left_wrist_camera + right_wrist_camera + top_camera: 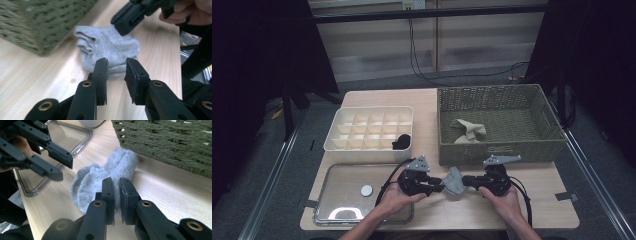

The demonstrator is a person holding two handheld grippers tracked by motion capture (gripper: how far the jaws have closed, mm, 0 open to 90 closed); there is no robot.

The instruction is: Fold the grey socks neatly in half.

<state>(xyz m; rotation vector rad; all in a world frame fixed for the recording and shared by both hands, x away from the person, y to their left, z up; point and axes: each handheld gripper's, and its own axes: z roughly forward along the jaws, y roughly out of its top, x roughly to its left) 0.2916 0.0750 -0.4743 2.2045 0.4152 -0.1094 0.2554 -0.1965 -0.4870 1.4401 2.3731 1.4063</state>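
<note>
— Sock (454, 181) first: where does it lie?

— Grey and folded, it sits on the wooden table (542, 200), just in front of the green woven basket (499, 150), between the two grippers. In the left gripper view it rests on the bare wood with the basket's corner just beside it.

— And the right gripper (117, 192)?

— Its jaws are pinched together on a fold of the sock's edge; in the right gripper view grey fabric runs down into the narrow slot between the two black pads. In the high view the person's right hand (502, 197) holds that gripper level, pointing toward the sock from the right.

— The left gripper (116, 71)?

— Its jaws stand apart. The left gripper view shows a clear gap between the pads, with the sock's near edge lying beyond them and no pad pressing on the cloth. The right gripper view shows the same two jaws spread, just beside the sock's far side and off the fabric.

— What else is on the table?

— A white divided box (371, 129) sits at the left rear, with a dark balled item (402, 142) in its front right compartment. In front of it lies a clear lid (352, 195) with a small white disc (366, 190) on it. Inside the basket lies a pale, crumpled sock (469, 131).
</note>
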